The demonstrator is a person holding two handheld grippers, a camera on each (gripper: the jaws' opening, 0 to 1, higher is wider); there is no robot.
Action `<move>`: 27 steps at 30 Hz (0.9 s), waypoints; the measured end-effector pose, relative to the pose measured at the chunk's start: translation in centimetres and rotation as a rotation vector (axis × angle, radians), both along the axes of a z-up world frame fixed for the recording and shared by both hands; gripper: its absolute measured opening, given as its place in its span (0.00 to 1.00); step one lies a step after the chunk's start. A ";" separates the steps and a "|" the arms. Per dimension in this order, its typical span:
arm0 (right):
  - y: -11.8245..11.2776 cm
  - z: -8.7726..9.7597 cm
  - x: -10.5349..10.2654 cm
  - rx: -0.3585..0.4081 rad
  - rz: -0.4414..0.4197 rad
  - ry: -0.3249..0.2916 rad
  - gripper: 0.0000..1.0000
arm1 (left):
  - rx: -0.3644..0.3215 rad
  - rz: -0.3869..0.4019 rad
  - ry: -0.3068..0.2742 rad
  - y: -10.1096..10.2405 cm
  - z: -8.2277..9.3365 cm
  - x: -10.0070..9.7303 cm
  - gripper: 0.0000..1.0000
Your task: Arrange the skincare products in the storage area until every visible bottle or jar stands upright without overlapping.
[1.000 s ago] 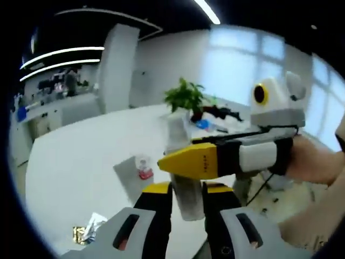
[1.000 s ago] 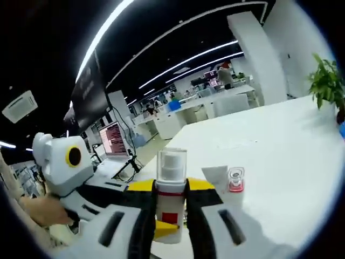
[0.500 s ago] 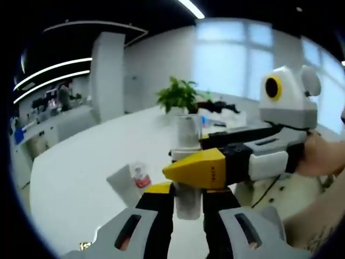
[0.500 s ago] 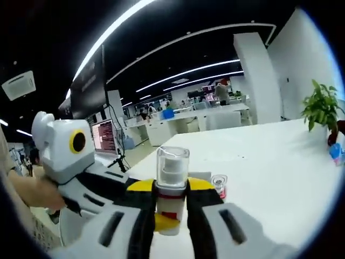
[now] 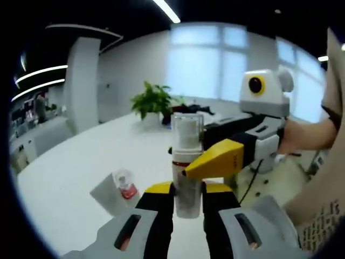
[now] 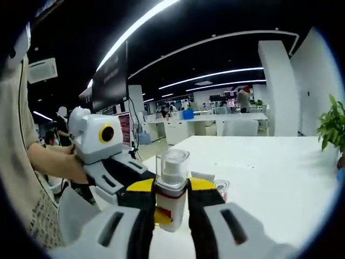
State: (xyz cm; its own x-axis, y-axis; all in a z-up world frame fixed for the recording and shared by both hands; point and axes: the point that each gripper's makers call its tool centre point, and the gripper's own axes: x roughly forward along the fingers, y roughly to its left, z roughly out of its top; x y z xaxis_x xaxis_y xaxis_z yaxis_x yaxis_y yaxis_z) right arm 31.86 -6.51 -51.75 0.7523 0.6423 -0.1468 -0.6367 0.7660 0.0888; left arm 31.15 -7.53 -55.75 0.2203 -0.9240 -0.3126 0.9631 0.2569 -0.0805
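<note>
Two grippers hold one bottle (image 5: 186,162) between them, lifted above the white table (image 5: 64,178). In the left gripper view, the left gripper (image 5: 187,194) has its yellow-tipped jaws closed against the bottle's lower body, the clear cap and red band rising upright above them. The right gripper (image 5: 215,160) comes in from the right, its yellow jaw tip lying against the bottle's middle. In the right gripper view, the right gripper (image 6: 171,195) clamps the same bottle (image 6: 172,186) at its lower part, and the left gripper (image 6: 121,175) reaches in from the left, touching the bottle's side. On the table just beyond sits a small clear jar (image 5: 125,186) with red at its base, resting on a grey pouch (image 5: 108,192). A potted plant (image 5: 152,101) stands well behind.
</note>
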 end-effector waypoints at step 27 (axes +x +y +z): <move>0.4 -11.9 3.7 -0.241 -0.063 0.124 0.21 | 0.130 -0.106 0.021 -0.5 -11.4 3.0 0.16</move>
State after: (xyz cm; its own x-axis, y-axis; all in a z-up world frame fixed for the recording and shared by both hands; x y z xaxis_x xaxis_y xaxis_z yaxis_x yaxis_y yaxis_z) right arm 35.56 -6.12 -63.62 0.7562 0.5303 -0.3833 -0.5828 0.8122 -0.0263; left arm 34.14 -8.02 -67.19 0.1155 -0.8934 -0.4342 0.9839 0.1631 -0.0737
